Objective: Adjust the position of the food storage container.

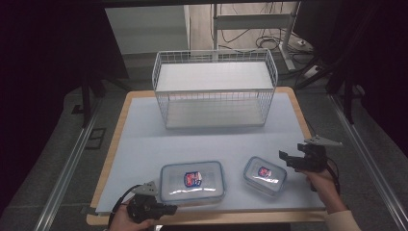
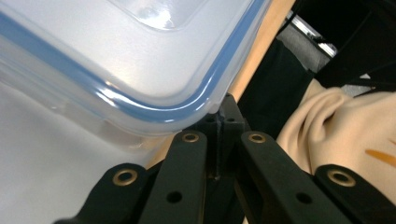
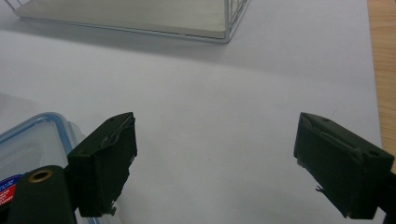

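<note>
The large container (image 1: 193, 181) lies flat with its long axis across the surface (image 1: 144, 144), its near-left corner touching the tips of the left hand-held gripper (image 2: 223, 122), whose jaws are closed together. The right hand-held gripper (image 3: 215, 158), jaws wide apart and empty, hovers just right of the small container (image 1: 264, 175), open surface ahead toward the wire basket (image 1: 215, 89).

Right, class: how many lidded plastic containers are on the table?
2. The larger container sits near the front edge by the left gripper; the smaller container lies to its right, beside the right gripper.
</note>
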Motion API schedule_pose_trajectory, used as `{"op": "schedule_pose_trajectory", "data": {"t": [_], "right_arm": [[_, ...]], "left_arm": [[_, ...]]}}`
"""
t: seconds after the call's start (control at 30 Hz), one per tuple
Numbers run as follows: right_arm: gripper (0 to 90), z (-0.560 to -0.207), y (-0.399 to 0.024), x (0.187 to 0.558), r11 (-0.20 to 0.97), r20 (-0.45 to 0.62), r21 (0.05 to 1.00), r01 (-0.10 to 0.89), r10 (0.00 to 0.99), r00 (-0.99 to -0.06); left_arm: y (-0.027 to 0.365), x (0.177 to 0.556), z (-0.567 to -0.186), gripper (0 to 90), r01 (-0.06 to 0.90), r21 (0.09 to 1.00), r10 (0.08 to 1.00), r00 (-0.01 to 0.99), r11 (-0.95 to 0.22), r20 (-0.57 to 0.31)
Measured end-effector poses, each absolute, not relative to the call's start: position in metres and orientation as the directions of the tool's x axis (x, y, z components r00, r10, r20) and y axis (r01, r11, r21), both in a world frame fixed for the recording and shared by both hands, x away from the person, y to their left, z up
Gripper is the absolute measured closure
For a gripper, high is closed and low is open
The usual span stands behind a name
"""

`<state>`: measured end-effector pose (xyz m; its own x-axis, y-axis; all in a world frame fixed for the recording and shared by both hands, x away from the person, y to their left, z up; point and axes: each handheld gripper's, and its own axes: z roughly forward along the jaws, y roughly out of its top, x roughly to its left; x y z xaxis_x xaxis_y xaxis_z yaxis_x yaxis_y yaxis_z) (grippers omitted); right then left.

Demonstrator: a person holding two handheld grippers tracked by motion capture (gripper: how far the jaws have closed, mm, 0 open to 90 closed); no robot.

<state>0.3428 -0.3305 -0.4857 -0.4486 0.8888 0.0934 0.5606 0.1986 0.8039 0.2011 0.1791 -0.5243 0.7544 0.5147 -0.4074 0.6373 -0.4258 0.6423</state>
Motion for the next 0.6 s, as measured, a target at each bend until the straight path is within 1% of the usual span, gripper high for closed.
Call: {"op": "schedule_pose_trajectory", "data": {"t": [0.23, 0.43, 0.53, 0.6], "right_arm": [[13.1, -0.486, -0.330, 0.343, 0.201, 0.091, 0.803, 0.561, 0.889, -0.448], [13.0, -0.486, -0.331, 0.343, 0.201, 0.092, 0.802, 0.562, 0.889, -0.448], [13.0, -0.486, -0.330, 0.342, 0.200, 0.092, 0.804, 0.559, 0.889, -0.449], [13.0, -0.486, -0.329, 0.342, 0.203, 0.089, 0.804, 0.559, 0.888, -0.451]], "left_arm": [[0.174, 0.213, -0.522, 90.0, 0.640, 0.649, 0.504, 0.752, -0.410, -0.424], [0.172, 0.212, -0.525, 90.0, 0.642, 0.644, 0.501, 0.753, -0.415, -0.427], [0.174, 0.213, -0.521, 90.0, 0.641, 0.659, 0.496, 0.751, -0.393, -0.435], [0.174, 0.214, -0.521, 90.0, 0.635, 0.659, 0.489, 0.758, -0.402, -0.432]]}}
